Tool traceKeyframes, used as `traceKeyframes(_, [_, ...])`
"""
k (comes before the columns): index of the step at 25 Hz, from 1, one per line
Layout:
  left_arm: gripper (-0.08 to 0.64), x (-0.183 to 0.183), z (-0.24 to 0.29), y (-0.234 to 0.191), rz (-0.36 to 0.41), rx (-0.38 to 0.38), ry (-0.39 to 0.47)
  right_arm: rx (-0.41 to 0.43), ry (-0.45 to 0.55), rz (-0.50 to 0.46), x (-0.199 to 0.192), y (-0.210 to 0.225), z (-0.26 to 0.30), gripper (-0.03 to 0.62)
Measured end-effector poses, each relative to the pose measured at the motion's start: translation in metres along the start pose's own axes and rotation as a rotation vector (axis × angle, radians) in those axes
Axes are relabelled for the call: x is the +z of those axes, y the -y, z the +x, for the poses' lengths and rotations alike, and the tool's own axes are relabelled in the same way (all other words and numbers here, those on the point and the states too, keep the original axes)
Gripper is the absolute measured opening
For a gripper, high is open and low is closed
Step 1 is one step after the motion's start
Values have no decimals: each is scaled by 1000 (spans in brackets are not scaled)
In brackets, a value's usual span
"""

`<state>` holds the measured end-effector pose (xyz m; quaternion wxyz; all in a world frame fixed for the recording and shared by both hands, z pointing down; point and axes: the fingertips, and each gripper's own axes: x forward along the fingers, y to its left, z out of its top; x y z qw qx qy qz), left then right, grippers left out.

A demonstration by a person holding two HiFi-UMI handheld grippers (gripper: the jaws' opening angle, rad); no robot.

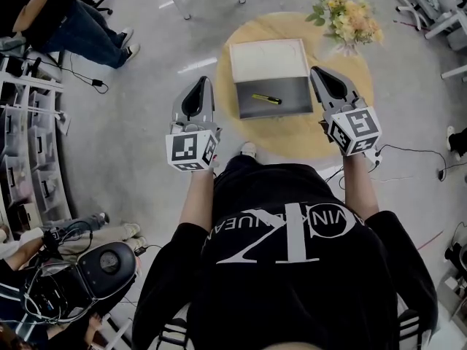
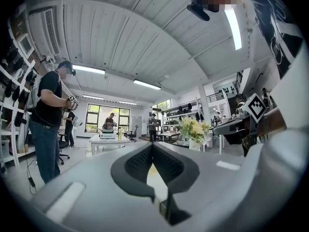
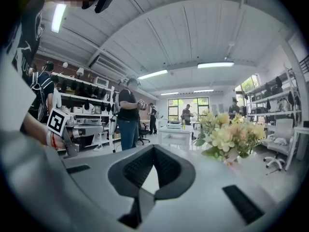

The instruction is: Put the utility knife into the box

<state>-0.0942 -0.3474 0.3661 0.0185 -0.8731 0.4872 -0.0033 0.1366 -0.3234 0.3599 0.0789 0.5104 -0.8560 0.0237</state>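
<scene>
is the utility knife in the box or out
In: the utility knife lies on the dark half of the open box.

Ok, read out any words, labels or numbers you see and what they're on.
"JEAN" and "VIN", parts of white print ringing a big "K": shirt.
Left cube, right cube: square code patterns, no words.
Knife, box: nothing readable.
Goods on the shelves: too small to read.

Flower bouquet point(image 1: 349, 17) on round table point(image 1: 361, 86)
</scene>
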Motion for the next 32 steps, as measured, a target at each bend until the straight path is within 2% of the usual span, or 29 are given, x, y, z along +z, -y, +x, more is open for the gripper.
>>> traceKeyframes(12, [11, -8, 1, -1, -7, -10, -13, -28, 27, 21, -1, 5, -1, 14])
traceKeyframes(32, [11, -20, -21, -8, -20, -9, -54, 6, 7, 56, -13, -15, 6, 14])
